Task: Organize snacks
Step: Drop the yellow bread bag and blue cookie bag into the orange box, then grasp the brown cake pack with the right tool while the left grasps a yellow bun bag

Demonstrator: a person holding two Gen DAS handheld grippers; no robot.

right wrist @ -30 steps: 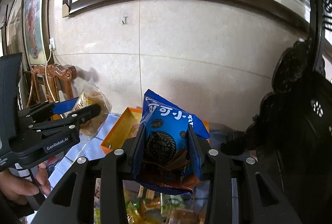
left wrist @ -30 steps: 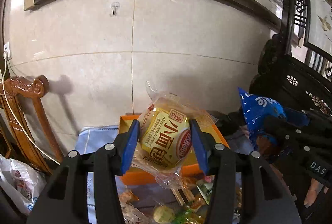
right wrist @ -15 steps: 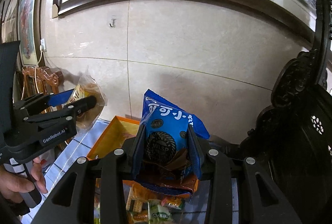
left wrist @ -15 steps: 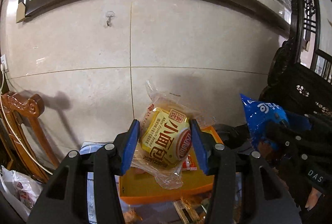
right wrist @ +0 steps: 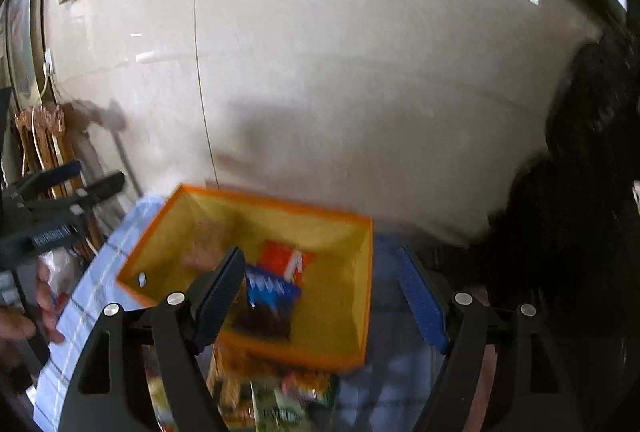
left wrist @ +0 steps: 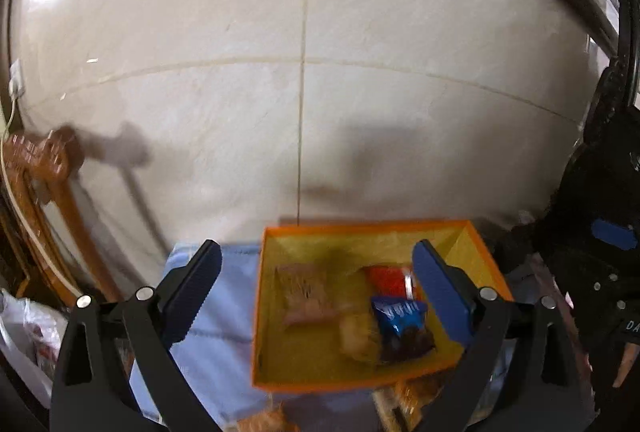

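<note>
An orange box (left wrist: 276, 316) with a yellow inside stands on the table by the wall; it also shows in the right wrist view (right wrist: 352, 312). In it lie a blue snack bag (left wrist: 400, 320), a yellow bread packet (left wrist: 356, 338), a red packet (left wrist: 386, 278) and a brown packet (left wrist: 302, 290). The blue bag (right wrist: 272, 290) and red packet (right wrist: 284, 258) show in the right wrist view too. My left gripper (left wrist: 316, 292) is open and empty above the box. My right gripper (right wrist: 320, 296) is open and empty above the box.
A light blue cloth (left wrist: 228, 296) covers the table left of the box. More snack packets (right wrist: 280, 400) lie in front of the box. A carved wooden chair (left wrist: 44, 192) stands at the left, dark carved furniture (left wrist: 600, 212) at the right. The tiled wall is close behind.
Both grippers have opened. The yellow bread packet and the blue bag have left the jaws and now lie in the orange box. Both views have moved closer to the box.
</note>
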